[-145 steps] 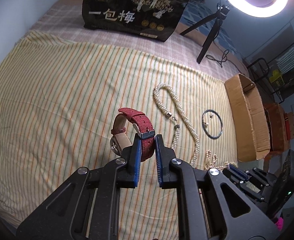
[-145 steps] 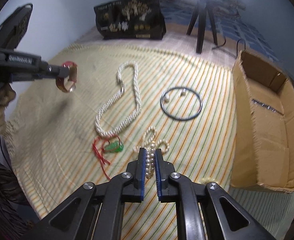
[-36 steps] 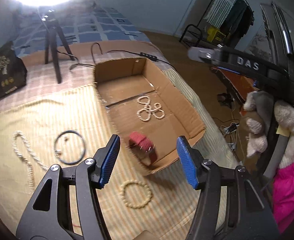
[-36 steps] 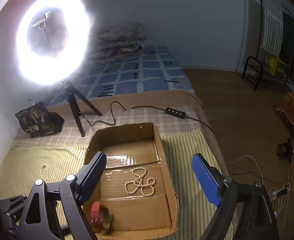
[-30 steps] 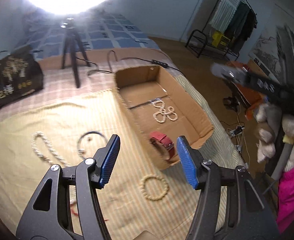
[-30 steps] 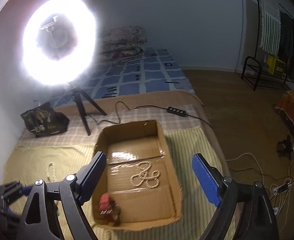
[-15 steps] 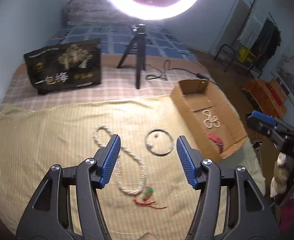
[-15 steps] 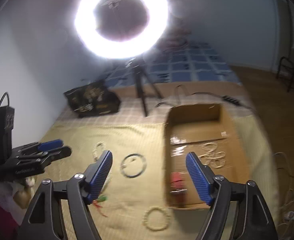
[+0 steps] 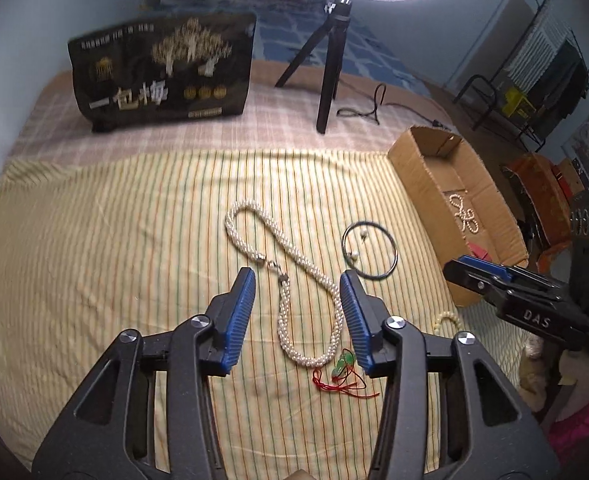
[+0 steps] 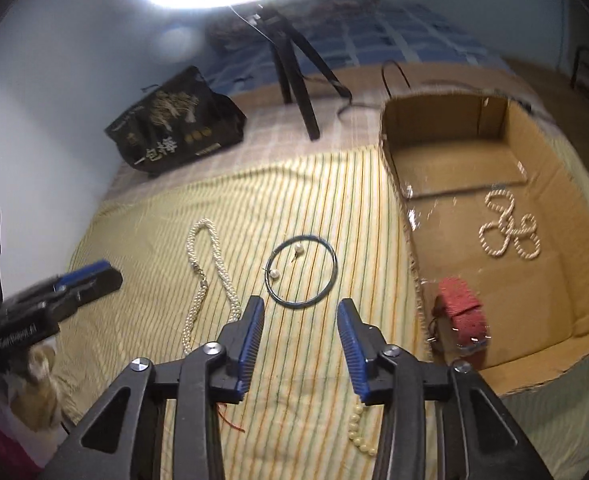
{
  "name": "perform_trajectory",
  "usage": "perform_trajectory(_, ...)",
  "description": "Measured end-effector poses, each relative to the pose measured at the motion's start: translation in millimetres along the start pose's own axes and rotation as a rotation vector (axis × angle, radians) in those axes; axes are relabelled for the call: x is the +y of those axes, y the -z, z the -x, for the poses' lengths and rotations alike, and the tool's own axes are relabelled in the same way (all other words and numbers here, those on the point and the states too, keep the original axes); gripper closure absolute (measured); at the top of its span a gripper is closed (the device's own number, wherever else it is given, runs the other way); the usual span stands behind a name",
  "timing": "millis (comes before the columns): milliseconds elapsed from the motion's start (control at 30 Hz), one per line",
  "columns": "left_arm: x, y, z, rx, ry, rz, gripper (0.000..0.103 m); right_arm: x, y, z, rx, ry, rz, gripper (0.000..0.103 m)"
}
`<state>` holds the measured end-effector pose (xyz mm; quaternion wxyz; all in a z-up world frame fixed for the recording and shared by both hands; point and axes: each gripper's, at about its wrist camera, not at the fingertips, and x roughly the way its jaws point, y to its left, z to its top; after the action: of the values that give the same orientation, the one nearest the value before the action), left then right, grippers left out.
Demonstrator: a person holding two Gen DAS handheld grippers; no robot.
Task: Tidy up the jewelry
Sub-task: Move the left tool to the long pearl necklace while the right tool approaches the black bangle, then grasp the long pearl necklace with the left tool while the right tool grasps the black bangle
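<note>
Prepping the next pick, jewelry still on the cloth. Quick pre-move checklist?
1. Left gripper empty, jaws apart after closing partway: ok.
2. Right gripper empty, jaws apart after closing partway: ok.
3. Long pearl necklace framed between the left fingers, on the striped cloth, not yet touched: ok.
4. Bead bracelet partly hidden under the right gripper: cannot tell if it is lined up.
5. Cardboard box has bare floor beside the red watch and small pearl strand: ok.
6. Grippers apart from each other: ok.
</note>
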<state>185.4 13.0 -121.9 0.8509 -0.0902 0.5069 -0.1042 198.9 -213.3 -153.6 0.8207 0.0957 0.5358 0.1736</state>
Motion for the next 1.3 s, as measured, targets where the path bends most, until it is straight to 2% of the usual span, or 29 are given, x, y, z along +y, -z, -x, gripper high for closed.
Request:
perform_trajectory(300,12.2,11.3,-36.7,0.108,-0.004,0.052,0.068,-0.5,-2.2,-38.6,0.064,0.069,-0.036,0.073)
perform_trajectory(567,22.3,14.3,-56.7,0.156,0.007,0.098,0.068,1.7,-9.8,-59.9,0.089,0.148,-0.039,0.083)
perform_trajectory(733,19.2,15.3,-66.1,0.18,0.014,0.1,0.069,-2.5,-10.9,-68.8,0.097,0.187,-0.054,0.085)
perform_trajectory(1000,11.1,14.9,-85.9,0.211,0.013,0.109,0.072,-6.1,-13.2,-79.5,0.099,0.181,-0.081,0.085)
perform_trajectory(1133,9.0,17.2,-95.7,0.228,-0.018,0.089,0.078,-5.5,-12.6,-83.7,0.102,0.189,-0.075,0.086)
perform_trajectory(1300,5.4,19.3,-102.9,0.216,-0.045,0.073,0.079,-1.6,-9.7,-89.2,0.095,0.212,-0.049,0.087)
